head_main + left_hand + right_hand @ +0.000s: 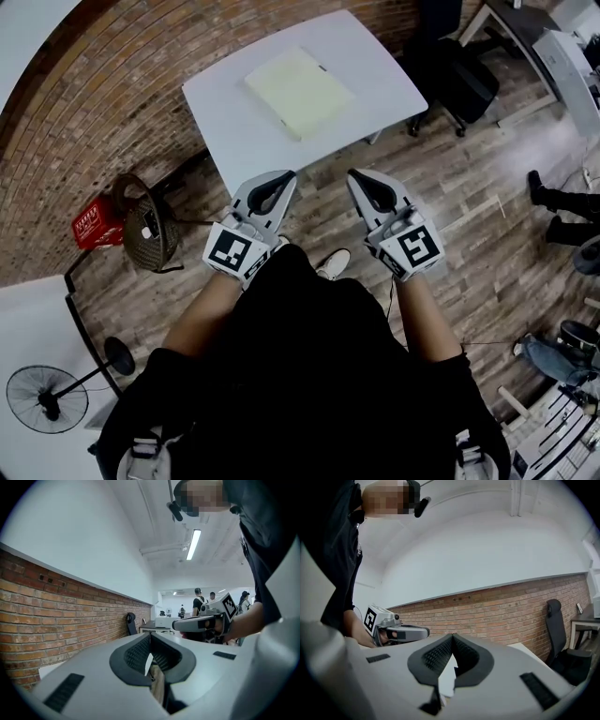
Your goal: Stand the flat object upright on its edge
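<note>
A pale yellow flat object (298, 91) lies flat in the middle of a white table (225, 112) in the head view. My left gripper (286, 174) and right gripper (354, 173) are held side by side over the wooden floor, just short of the table's near edge, both pointing toward it. In the left gripper view the left gripper (150, 634) has its jaws together with nothing between them. The right gripper (453, 636) is likewise shut and empty in its own view. Each gripper view shows the other gripper beside it; neither shows the flat object.
A red basket (97, 223) and a brown woven basket (148, 232) sit on the floor left of the table, by the brick wall. A standing fan (47, 398) is at the lower left. A black office chair (459, 75) stands right of the table; a person's legs (562, 202) are further right.
</note>
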